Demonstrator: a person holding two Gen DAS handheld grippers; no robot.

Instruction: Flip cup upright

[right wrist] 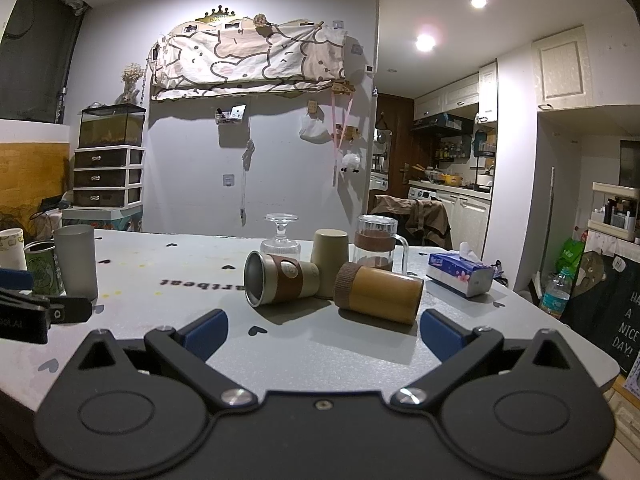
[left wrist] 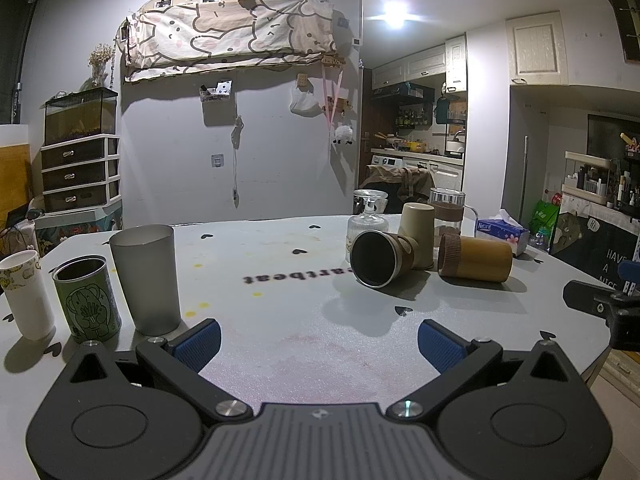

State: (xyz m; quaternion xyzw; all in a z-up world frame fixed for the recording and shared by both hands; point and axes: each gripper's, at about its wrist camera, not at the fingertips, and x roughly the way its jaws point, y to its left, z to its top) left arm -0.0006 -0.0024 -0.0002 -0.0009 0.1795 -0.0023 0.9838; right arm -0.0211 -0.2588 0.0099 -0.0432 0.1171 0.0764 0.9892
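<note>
A steel cup with a brown sleeve (left wrist: 382,258) (right wrist: 280,277) lies on its side on the grey table (left wrist: 304,344), mouth toward me. A bamboo-coloured cup with a brown band (left wrist: 476,258) (right wrist: 378,292) lies on its side to its right. A beige cup (left wrist: 418,232) (right wrist: 329,258) and a stemmed glass (left wrist: 368,220) (right wrist: 281,236) stand upside down behind them. My left gripper (left wrist: 318,344) is open and empty, above the table in front of the cups. My right gripper (right wrist: 323,334) is open and empty, just before the bamboo cup.
A grey tumbler (left wrist: 146,278), a green tin (left wrist: 86,298) and a white paper cup (left wrist: 26,294) stand upright at the left. A glass mug with a brown band (right wrist: 378,244) and a tissue pack (right wrist: 460,274) sit at the back right. The table edge runs close at right.
</note>
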